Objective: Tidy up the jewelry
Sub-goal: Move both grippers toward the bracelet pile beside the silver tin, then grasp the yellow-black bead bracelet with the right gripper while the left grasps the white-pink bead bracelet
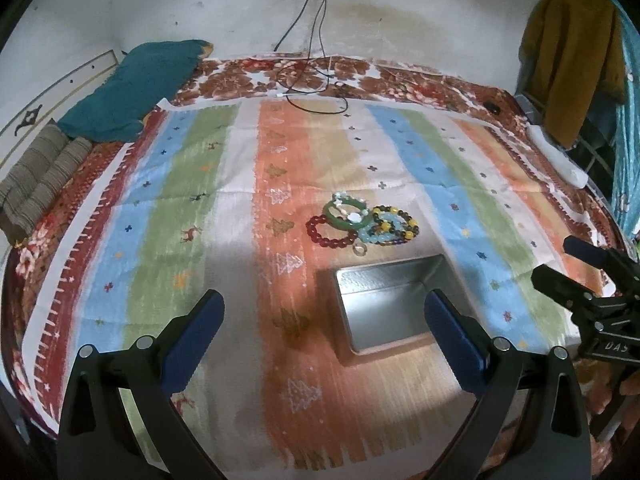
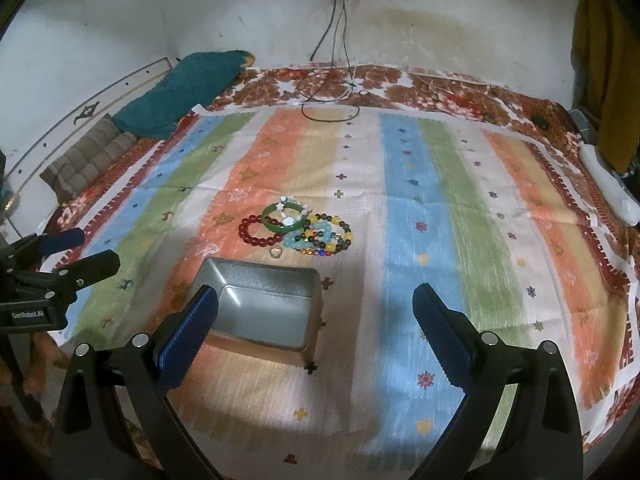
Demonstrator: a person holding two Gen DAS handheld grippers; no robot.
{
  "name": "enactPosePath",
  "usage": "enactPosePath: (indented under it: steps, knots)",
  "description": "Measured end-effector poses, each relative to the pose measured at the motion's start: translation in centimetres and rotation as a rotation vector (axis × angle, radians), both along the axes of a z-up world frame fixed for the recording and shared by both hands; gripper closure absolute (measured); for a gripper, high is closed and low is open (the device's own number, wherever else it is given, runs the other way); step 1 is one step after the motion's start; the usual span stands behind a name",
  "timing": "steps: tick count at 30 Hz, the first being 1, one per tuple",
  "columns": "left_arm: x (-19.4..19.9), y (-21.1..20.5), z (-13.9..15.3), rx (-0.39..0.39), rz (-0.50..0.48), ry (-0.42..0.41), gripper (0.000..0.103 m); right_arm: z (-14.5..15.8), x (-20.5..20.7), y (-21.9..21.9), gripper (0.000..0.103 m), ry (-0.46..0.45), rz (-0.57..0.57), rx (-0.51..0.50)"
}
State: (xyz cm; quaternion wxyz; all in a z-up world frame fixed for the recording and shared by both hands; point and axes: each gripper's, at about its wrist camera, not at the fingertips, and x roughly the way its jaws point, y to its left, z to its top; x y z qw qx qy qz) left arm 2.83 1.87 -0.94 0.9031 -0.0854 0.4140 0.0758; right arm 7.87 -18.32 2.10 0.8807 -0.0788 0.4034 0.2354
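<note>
A heap of jewelry lies on the striped cloth: a red bead bracelet (image 1: 329, 233), a green bangle (image 1: 347, 215) with white charms, a pale blue bead bracelet (image 1: 381, 232), a multicoloured bead bracelet (image 1: 402, 225) and a small ring (image 1: 359, 249). An open silver metal tin (image 1: 386, 306) stands just in front of the heap. The heap (image 2: 298, 230) and the tin (image 2: 262, 306) also show in the right wrist view. My left gripper (image 1: 324, 334) is open and empty, left of the tin. My right gripper (image 2: 316, 326) is open and empty, right of the tin.
The striped cloth (image 1: 192, 184) covers a floral bed. A teal pillow (image 1: 132, 88) and folded striped blanket (image 1: 40, 176) lie far left. Cables (image 1: 316, 92) trail from a wall socket. A white roll (image 1: 556, 156) lies at the right edge, under hanging clothes (image 1: 572, 60).
</note>
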Motion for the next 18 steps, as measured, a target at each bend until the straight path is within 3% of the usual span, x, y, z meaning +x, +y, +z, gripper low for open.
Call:
enactPosePath:
  steps: [18]
  knots:
    - [6.0,1.2,-0.3,-0.001,-0.003,0.038,0.006,-1.3,5.7,1.7,0.004,0.081,-0.032,-0.045]
